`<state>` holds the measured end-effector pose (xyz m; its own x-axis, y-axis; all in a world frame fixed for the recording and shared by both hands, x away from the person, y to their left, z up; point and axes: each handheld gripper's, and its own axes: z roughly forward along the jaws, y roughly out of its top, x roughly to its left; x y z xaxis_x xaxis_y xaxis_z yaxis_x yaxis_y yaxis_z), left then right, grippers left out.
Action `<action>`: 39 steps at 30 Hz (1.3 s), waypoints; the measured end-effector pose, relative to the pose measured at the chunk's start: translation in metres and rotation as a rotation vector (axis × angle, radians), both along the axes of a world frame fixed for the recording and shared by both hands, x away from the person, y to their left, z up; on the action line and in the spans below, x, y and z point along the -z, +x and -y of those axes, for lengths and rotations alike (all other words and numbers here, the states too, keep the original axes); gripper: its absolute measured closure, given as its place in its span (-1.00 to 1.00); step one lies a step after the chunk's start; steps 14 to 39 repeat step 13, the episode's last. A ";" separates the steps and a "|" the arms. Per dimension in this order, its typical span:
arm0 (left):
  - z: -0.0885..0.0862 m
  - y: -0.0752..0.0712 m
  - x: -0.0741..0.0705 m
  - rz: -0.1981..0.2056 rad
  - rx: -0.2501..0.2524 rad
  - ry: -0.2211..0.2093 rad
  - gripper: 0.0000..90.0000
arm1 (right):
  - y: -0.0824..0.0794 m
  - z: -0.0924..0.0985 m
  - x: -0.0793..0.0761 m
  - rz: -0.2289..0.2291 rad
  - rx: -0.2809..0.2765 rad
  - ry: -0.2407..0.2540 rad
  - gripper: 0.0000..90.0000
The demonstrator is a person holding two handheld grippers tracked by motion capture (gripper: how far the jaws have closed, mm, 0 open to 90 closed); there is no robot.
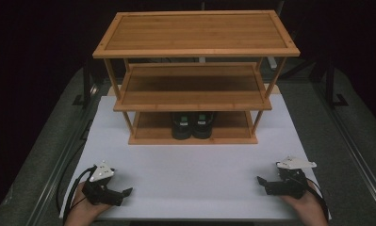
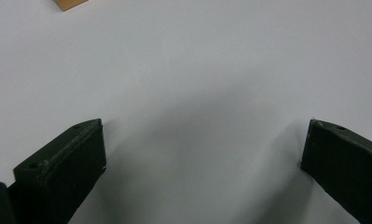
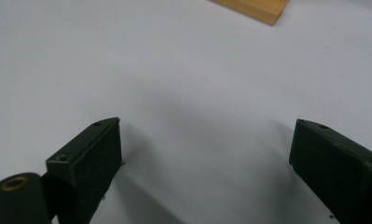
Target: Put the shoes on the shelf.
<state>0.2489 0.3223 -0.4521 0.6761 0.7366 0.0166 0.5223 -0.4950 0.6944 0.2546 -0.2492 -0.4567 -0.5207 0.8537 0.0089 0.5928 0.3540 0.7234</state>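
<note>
Currently, both the left gripper and right gripper rest spread and empty on the white table. The black shoes sit on the rack's bottom shelf; likely light, pliable: grasp each at the collar.

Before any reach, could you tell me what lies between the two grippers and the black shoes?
Bare white tabletop separates left gripper, right gripper and black shoes, in the high view.

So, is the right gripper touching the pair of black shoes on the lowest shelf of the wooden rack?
Apart. In the high view the right gripper rests near the white table's front edge, with bare surface before the black shoes.
</note>
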 end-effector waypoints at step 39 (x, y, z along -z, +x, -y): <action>0.000 0.000 0.000 0.000 0.000 -0.002 -1.00 | 0.002 0.000 0.001 -0.019 -0.006 -0.003 -0.81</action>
